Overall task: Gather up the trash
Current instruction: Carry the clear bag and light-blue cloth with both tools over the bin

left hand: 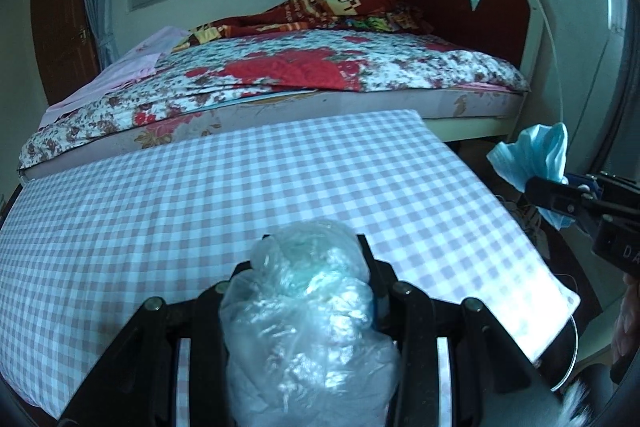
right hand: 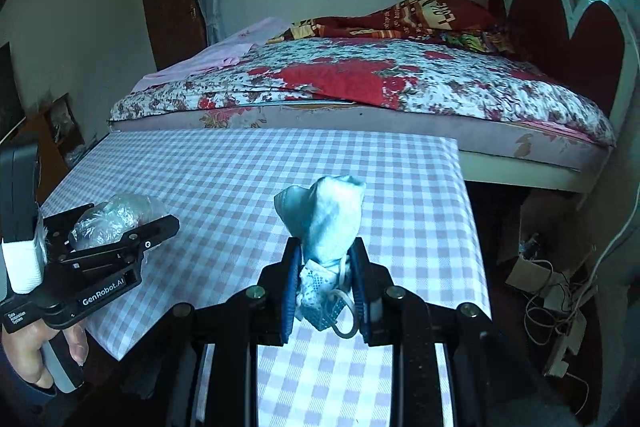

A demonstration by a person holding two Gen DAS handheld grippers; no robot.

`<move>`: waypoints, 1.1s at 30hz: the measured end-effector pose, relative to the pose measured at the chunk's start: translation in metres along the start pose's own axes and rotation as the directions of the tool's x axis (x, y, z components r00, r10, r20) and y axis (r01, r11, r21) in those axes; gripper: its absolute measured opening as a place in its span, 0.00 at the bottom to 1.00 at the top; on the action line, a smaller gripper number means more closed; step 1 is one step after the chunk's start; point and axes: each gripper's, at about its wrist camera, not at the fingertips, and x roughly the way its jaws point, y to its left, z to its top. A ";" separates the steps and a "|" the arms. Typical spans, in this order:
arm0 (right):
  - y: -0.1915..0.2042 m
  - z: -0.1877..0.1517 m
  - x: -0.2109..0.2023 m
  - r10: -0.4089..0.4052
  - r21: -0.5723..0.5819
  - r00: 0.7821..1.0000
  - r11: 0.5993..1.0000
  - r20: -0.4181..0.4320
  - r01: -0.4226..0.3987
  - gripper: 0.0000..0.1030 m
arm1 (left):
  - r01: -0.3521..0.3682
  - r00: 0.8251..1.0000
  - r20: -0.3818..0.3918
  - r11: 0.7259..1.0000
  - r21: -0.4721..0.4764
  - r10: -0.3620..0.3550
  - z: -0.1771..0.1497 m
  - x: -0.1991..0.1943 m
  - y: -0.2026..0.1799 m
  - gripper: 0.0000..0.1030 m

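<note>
Both tongs are seen closed on trash above a table covered with a lilac-and-white checked cloth (left hand: 200, 195). By the left gripper (left hand: 316, 255) a crumpled clear plastic bag (left hand: 308, 327) is held; its two black fingers are pressed against the sides of the wad, kept only as far apart as the bag's bulk allows, and the bag bulges up and back between them. In the right wrist view the same gripper (right hand: 132, 227) is seen at the left edge of the table with the plastic wad (right hand: 112, 219) clamped between its fingers, and a bare hand (right hand: 36, 355) is wrapped round its handle.

By the right gripper (right hand: 326, 263) a bunched light-blue face mask (right hand: 326, 219) is gripped; the blue-padded fingers are drawn nearly together on its lower part, the upper part stands up above the fingertips, and a white ear loop hangs below. In the left wrist view this gripper (left hand: 548, 191) is seen just beyond the table's right edge with the mask (left hand: 536, 155) held aloft.

A bed with a floral quilt (right hand: 360, 79) stands behind the table, and tangled cables (right hand: 556, 303) lie on the floor to the right.
</note>
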 end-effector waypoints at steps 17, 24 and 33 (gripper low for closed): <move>-0.066 -0.071 -0.088 -0.089 0.097 0.995 0.992 0.047 0.084 0.25 | 0.119 0.988 0.075 0.982 0.149 -0.132 -0.018 -0.053 -0.133 0.38; -0.095 -0.095 -0.111 -0.161 0.138 0.986 0.979 0.049 0.152 0.25 | 0.199 0.972 0.083 0.956 0.216 -0.221 -0.023 -0.056 -0.175 0.38; -0.133 -0.128 -0.137 -0.253 0.209 0.967 0.947 0.016 0.245 0.25 | 0.305 0.944 0.038 0.908 0.288 -0.329 -0.036 -0.052 -0.232 0.38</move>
